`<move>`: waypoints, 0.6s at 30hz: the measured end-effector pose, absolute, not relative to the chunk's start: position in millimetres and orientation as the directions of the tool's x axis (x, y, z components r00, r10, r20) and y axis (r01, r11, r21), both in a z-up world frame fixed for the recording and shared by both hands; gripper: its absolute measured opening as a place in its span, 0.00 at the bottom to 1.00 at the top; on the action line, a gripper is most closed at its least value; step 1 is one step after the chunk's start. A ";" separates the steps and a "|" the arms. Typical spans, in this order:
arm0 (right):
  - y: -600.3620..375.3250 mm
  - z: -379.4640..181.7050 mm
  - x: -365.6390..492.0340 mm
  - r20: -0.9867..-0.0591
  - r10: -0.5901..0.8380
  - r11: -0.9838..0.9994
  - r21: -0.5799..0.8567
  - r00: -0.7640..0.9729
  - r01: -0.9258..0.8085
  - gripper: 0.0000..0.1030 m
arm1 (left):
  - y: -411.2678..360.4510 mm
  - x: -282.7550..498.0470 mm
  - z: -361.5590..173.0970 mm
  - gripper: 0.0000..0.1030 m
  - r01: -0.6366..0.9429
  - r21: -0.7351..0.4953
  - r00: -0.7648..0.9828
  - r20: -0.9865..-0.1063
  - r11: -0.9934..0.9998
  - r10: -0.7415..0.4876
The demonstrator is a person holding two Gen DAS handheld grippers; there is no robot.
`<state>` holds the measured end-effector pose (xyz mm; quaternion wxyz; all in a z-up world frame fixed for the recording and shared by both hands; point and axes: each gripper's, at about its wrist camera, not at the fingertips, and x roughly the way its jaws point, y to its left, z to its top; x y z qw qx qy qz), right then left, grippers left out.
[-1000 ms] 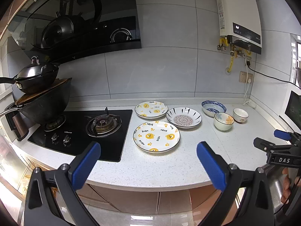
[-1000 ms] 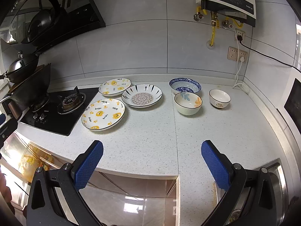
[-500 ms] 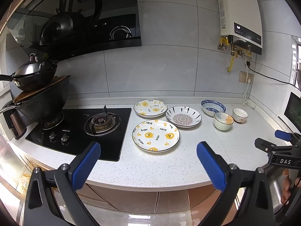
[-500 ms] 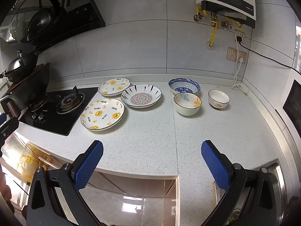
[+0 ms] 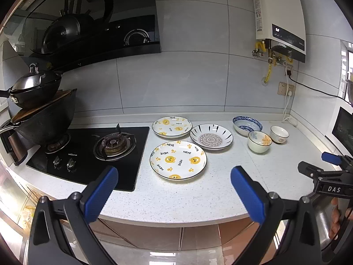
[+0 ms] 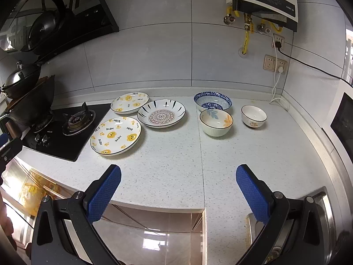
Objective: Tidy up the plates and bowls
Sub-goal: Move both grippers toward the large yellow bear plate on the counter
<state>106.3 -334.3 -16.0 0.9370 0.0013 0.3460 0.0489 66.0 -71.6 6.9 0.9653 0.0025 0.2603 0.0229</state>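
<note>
Left wrist view: bench with three plates and three bowls, none stacked yet. Left gripper and right gripper hover at the near edge, jaws wide, empty. Likely next: reach for the big bear plate. Patterned plate behind, touching; bowls grouped right.

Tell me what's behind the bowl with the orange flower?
Right behind the orange-flower bowl sits the blue patterned bowl, nearly touching it. Its front wall is hidden by the flower bowl, so whether they actually touch is unclear. Beyond that is the tiled wall.
</note>
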 end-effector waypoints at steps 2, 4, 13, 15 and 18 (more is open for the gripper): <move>-334.2 -16.1 106.8 -0.648 0.091 0.995 0.035 0.756 -0.090 0.99 | -72.9 68.3 6.0 1.00 -0.041 0.015 0.861 -0.506 0.999 0.043; -335.1 -16.4 107.7 -0.648 0.090 0.995 0.034 0.756 -0.089 0.99 | -73.9 70.2 4.9 1.00 -0.040 0.017 0.859 -0.510 0.999 0.043; -336.3 -20.9 114.9 -0.658 0.093 0.995 0.035 0.747 -0.093 0.99 | -75.7 79.8 -1.3 1.00 -0.039 0.016 0.847 -0.530 0.999 0.042; -334.4 -23.5 115.3 -0.661 0.096 0.995 0.035 0.744 -0.098 0.99 | -75.8 81.7 -2.9 1.00 -0.039 0.015 0.844 -0.535 0.999 0.041; -331.7 -27.5 119.6 -0.669 0.109 0.993 0.040 0.735 -0.111 0.99 | -74.0 85.6 -6.4 1.00 -0.039 0.015 0.836 -0.547 0.999 0.041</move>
